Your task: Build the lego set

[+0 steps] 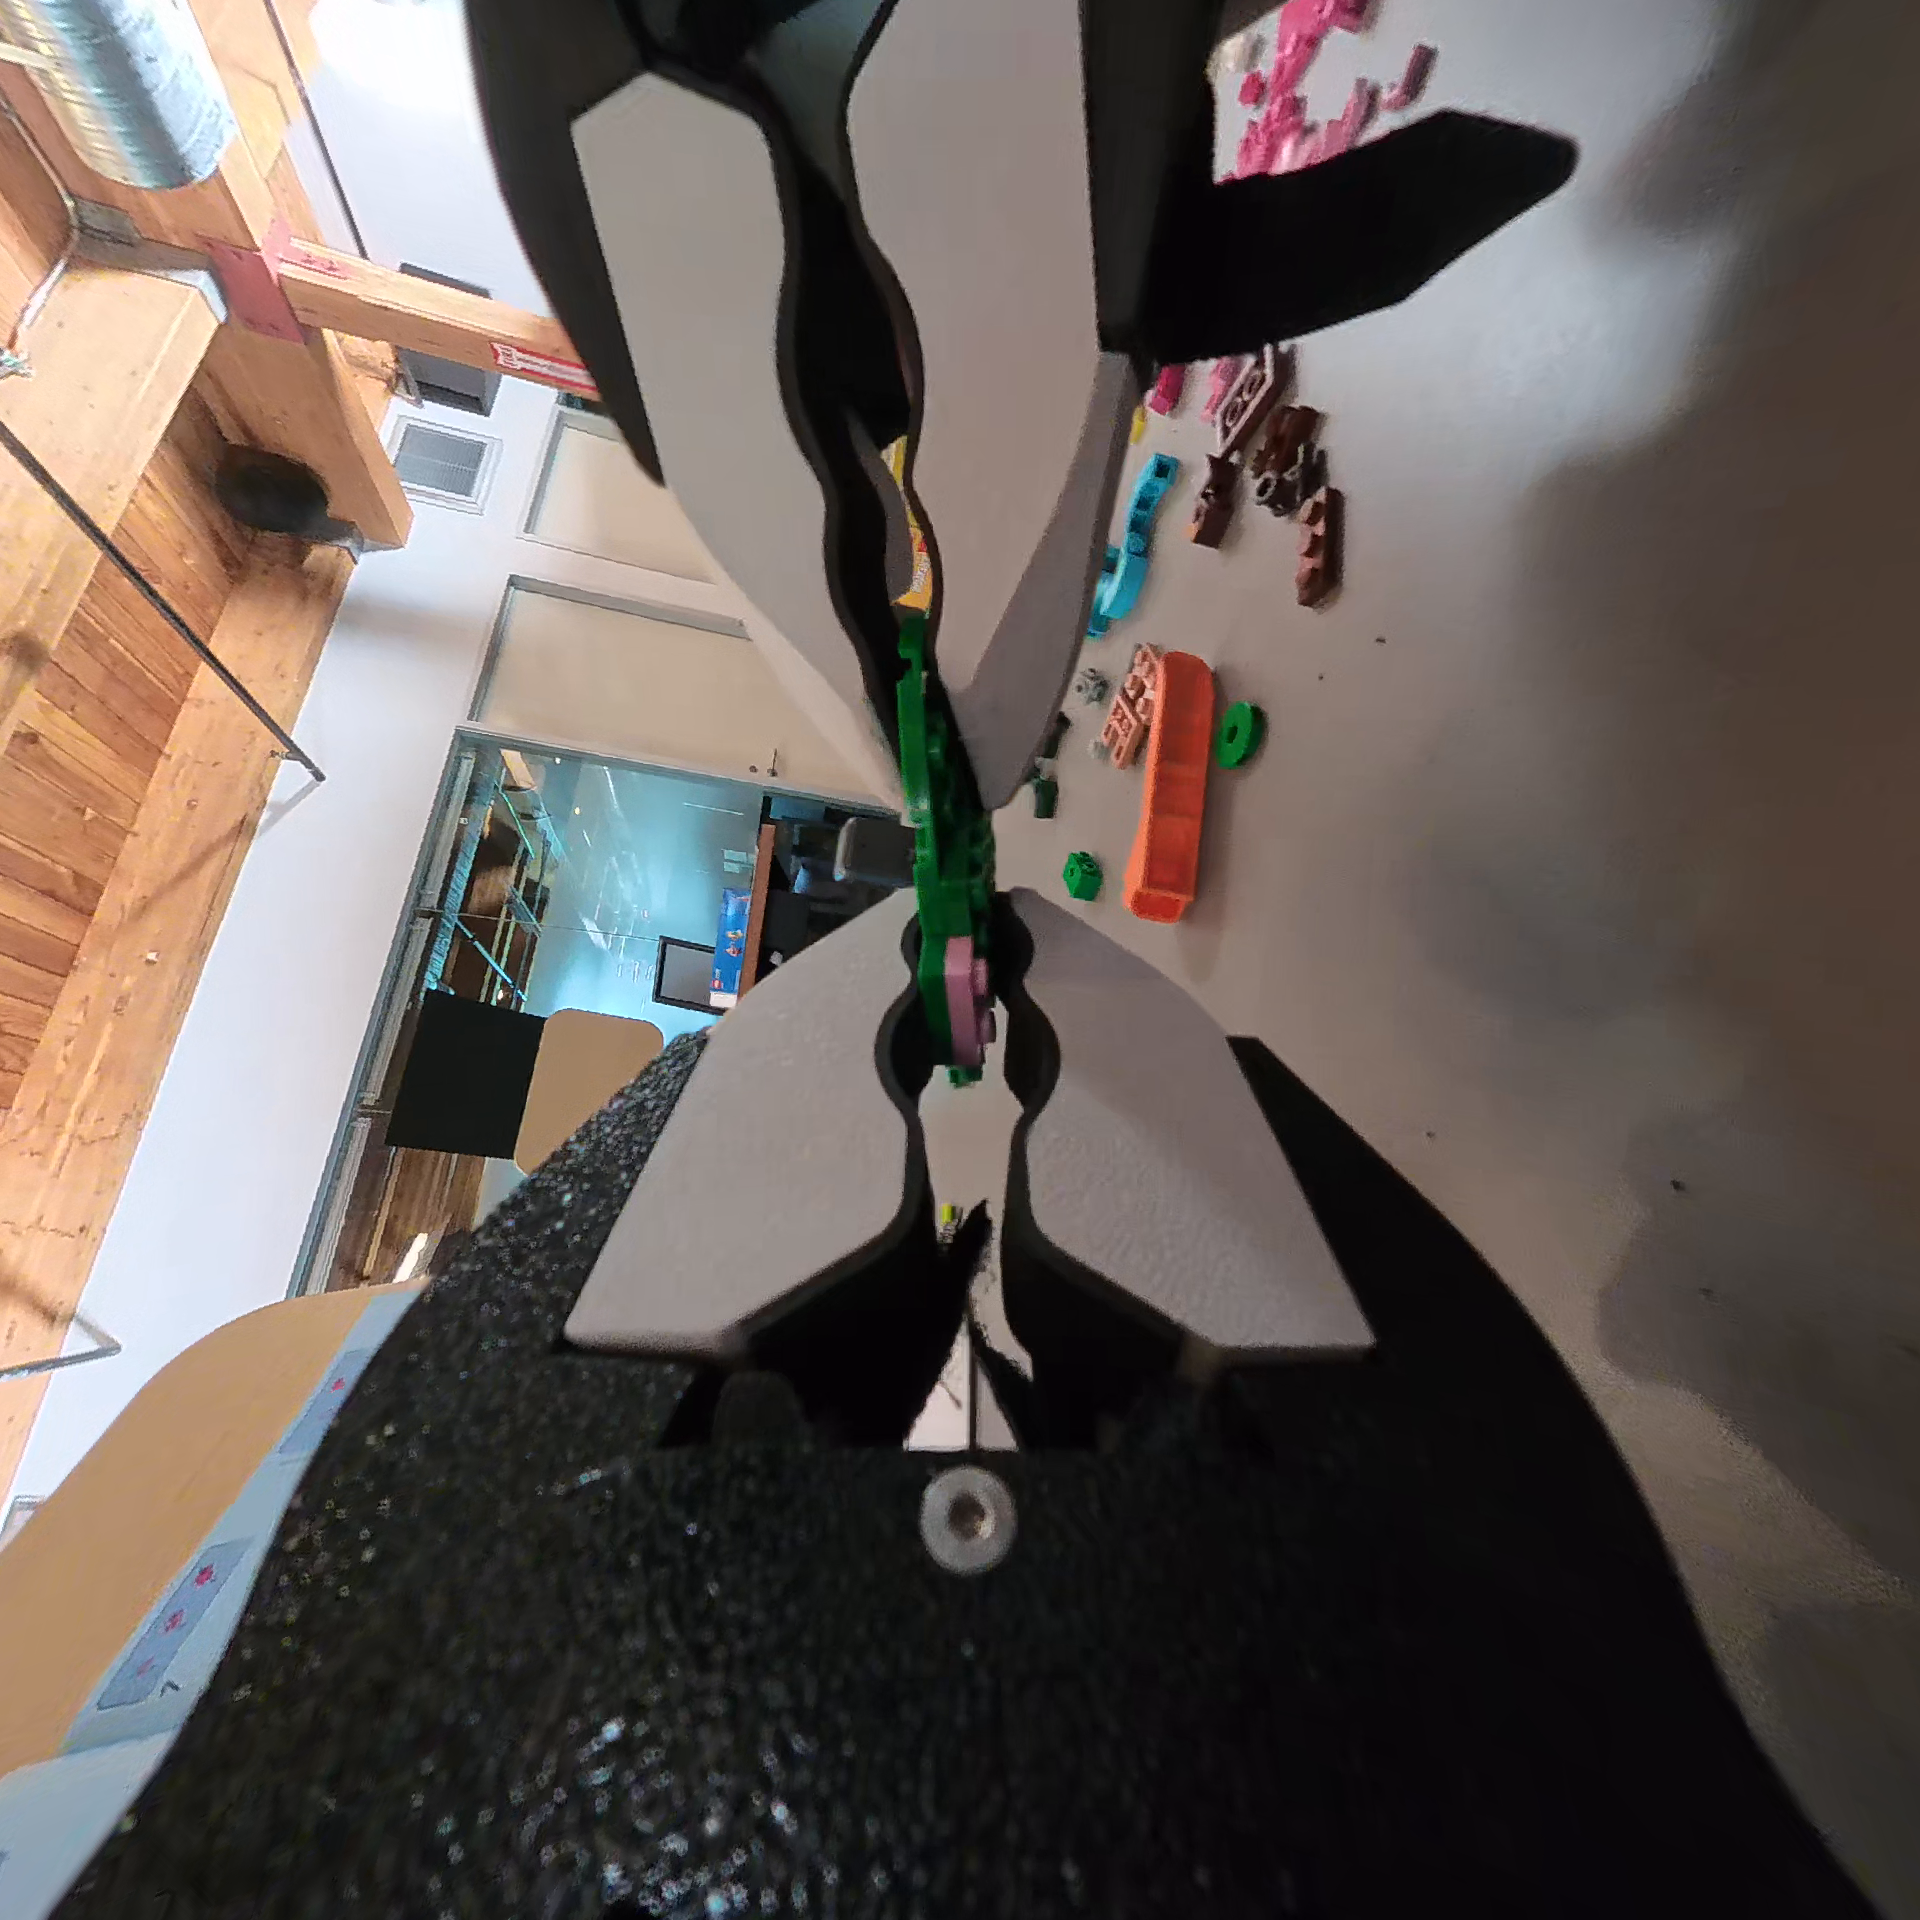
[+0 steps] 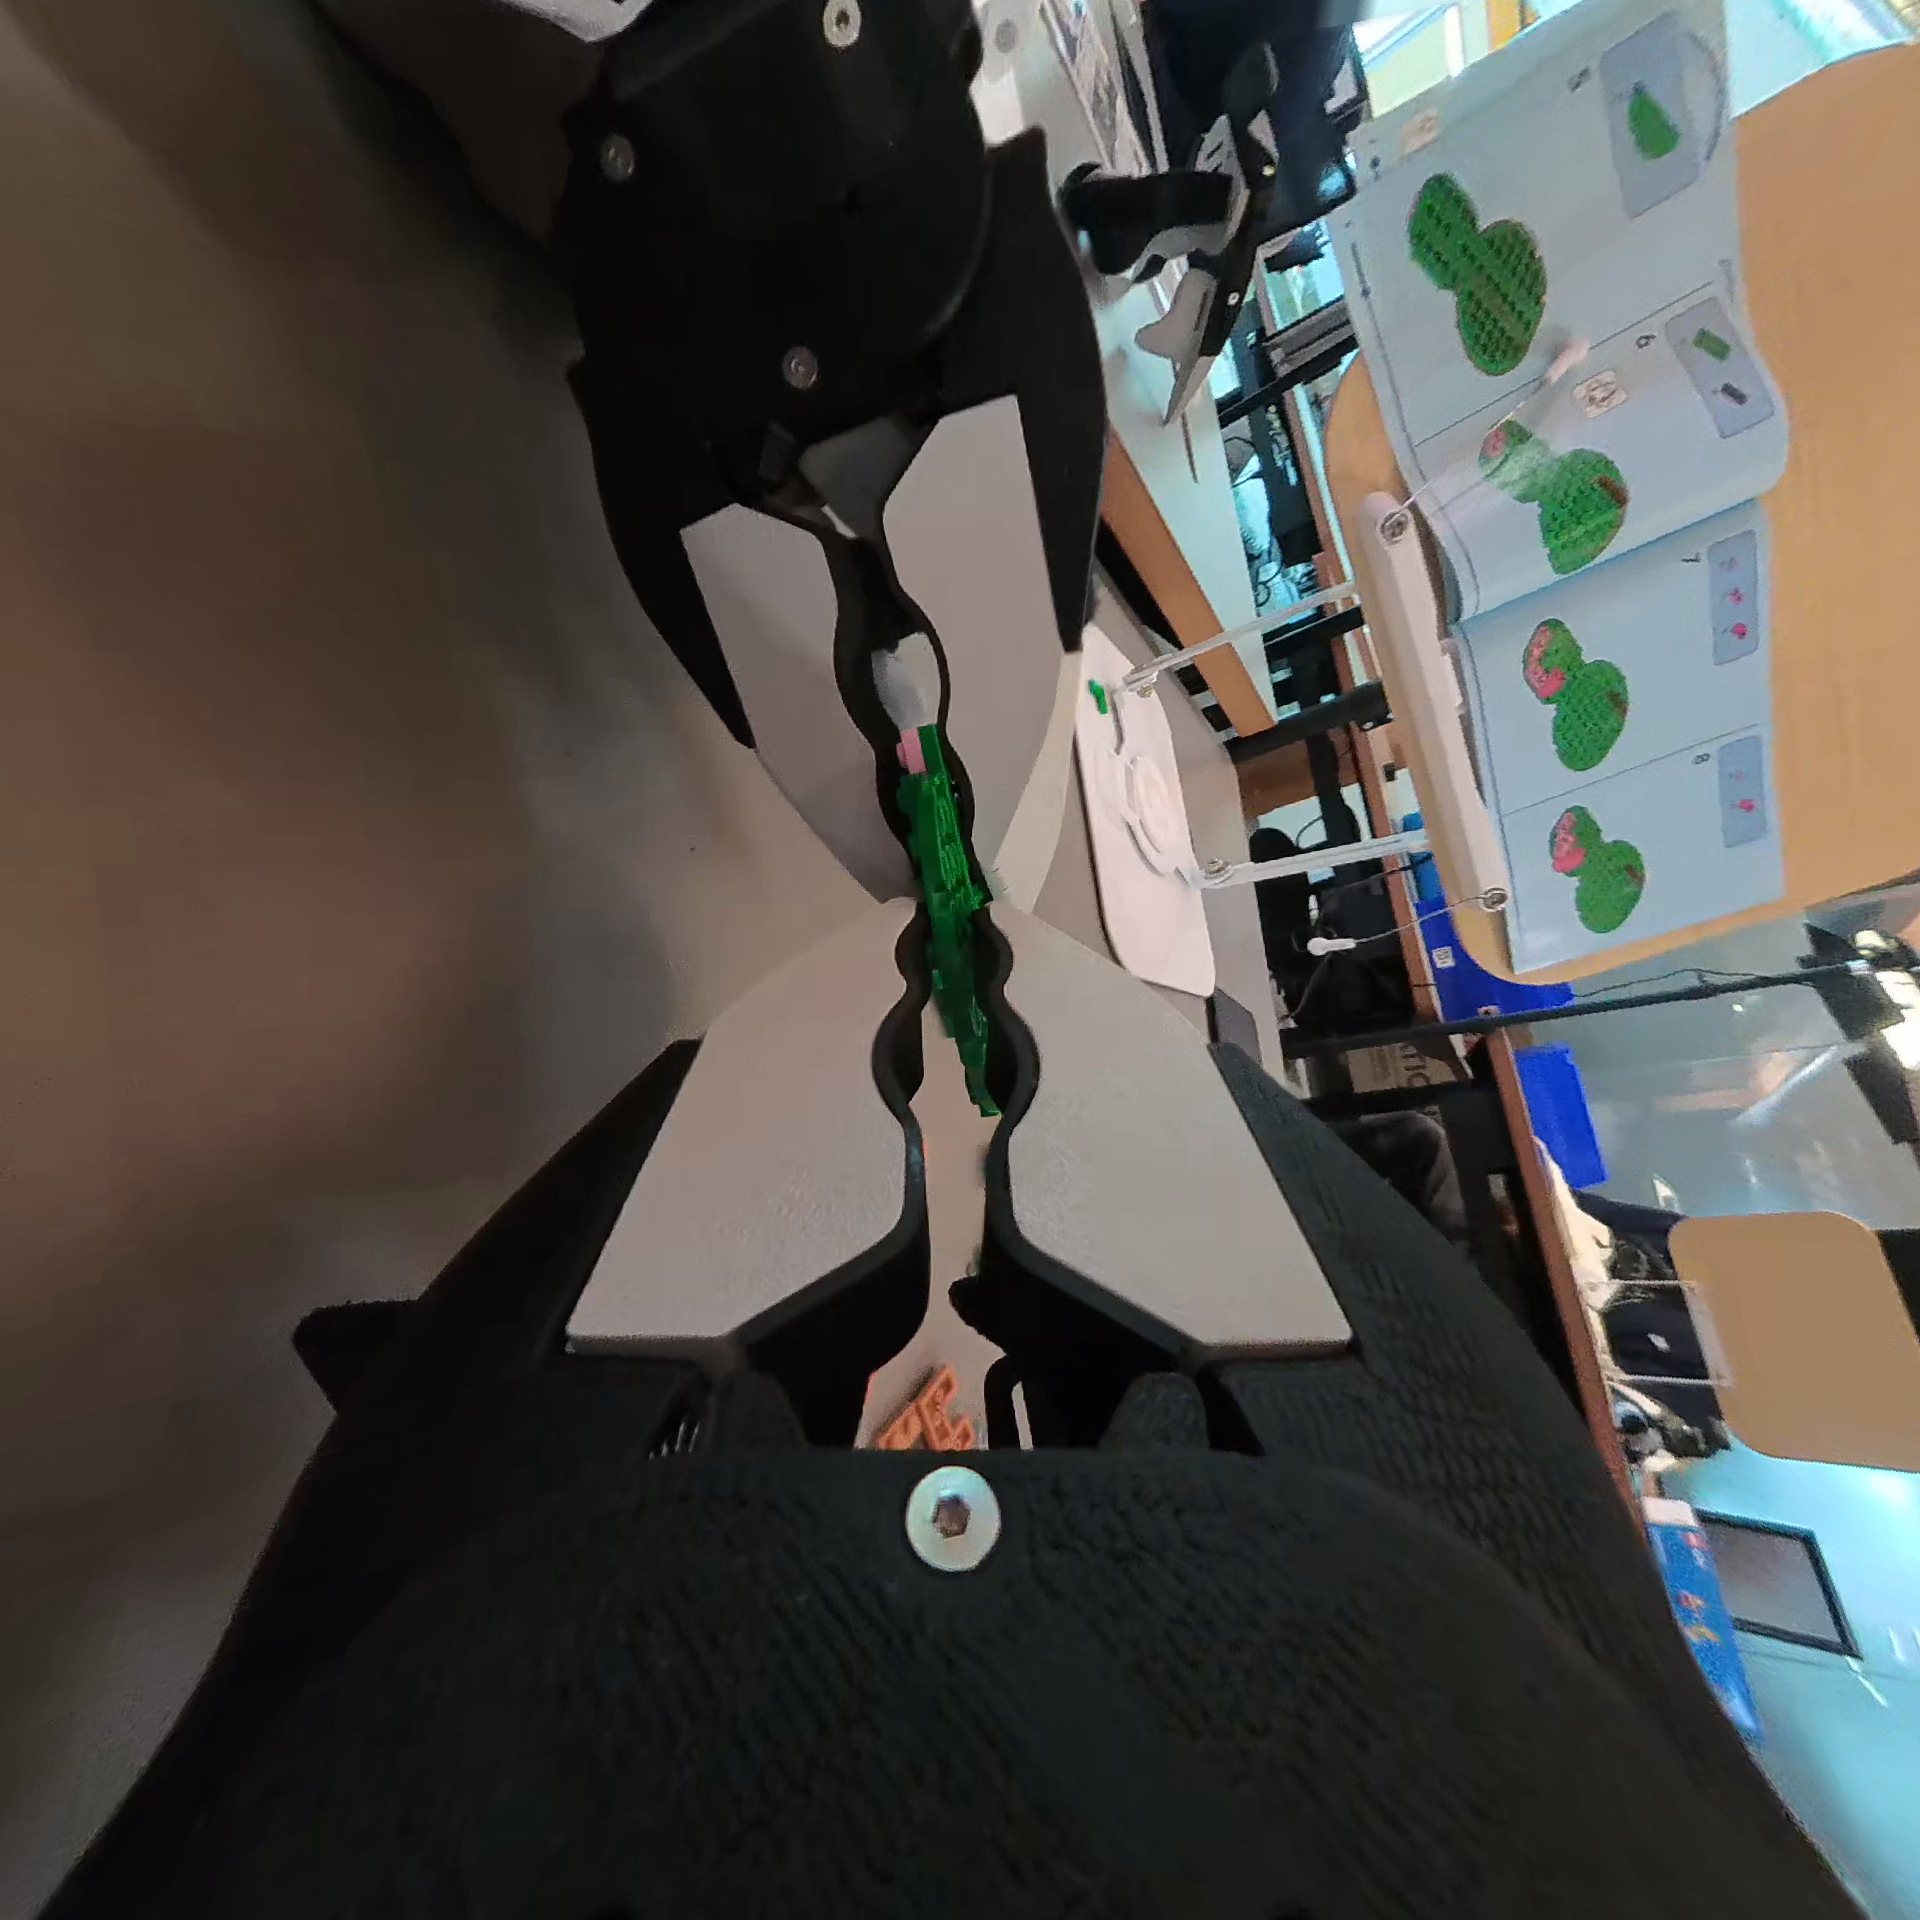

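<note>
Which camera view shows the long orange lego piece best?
The left wrist view: the long orange lego piece lies whole and unblocked on the grey table. The right wrist view shows at most a small orange part low between the right gripper's fingers.

The green lego plate (image 1: 940, 831) is seen edge-on, a thin studded piece standing upright in mid-air between the two grippers, which face each other tip to tip. A small pink piece (image 1: 968, 987) is fixed to the end of the plate that sits between the left gripper's (image 1: 961, 940) fingertips; the opposite end (image 2: 961, 997) lies between the right gripper's (image 2: 951, 935) fingertips. Both grippers clamp the plate by its flat faces. Beyond it, to the right of the left gripper, loose pieces lie on the grey table: an orange brick separator (image 1: 1174, 784), a green round piece (image 1: 1240, 736), a small green brick (image 1: 1081, 875), a turquoise curved piece (image 1: 1132, 545), brown pieces (image 1: 1283, 478) and pink pieces (image 1: 1314, 88).
</note>
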Motion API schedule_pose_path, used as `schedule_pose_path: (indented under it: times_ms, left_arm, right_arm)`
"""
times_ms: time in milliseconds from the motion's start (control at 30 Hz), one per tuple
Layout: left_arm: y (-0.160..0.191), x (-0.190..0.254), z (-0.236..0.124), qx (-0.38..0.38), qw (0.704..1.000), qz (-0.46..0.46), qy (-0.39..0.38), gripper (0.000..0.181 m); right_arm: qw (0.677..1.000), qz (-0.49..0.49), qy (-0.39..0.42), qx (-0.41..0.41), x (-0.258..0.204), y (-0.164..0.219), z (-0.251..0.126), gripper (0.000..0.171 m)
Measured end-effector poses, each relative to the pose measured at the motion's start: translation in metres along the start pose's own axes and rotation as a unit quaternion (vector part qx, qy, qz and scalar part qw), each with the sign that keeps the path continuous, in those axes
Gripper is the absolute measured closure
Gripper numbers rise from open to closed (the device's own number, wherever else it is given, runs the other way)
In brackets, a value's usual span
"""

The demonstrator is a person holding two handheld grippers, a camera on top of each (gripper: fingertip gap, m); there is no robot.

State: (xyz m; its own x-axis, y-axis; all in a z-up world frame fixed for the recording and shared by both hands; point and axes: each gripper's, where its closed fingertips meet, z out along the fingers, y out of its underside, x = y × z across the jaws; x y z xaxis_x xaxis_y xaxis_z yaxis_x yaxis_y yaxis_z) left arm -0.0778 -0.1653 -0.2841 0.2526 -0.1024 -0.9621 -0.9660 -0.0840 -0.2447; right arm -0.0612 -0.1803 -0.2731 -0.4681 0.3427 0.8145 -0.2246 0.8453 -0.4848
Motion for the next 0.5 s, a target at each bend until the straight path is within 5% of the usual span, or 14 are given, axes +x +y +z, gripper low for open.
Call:
schedule_pose_path:
  times_ms: [267,500]
  left_arm:
    - [-0.002,-0.036,-0.013,0.016,0.995,-0.060,-0.077,0.172]
    - [-0.002,-0.040,-0.015,0.020,0.993,-0.072,-0.087,0.171]
  right_arm:
    - [0.974,-0.161,0.162,-0.002,0.024,-0.023,-0.002,0.166]
    - [0.951,-0.230,0.207,-0.012,0.027,-0.026,-0.001,0.166]
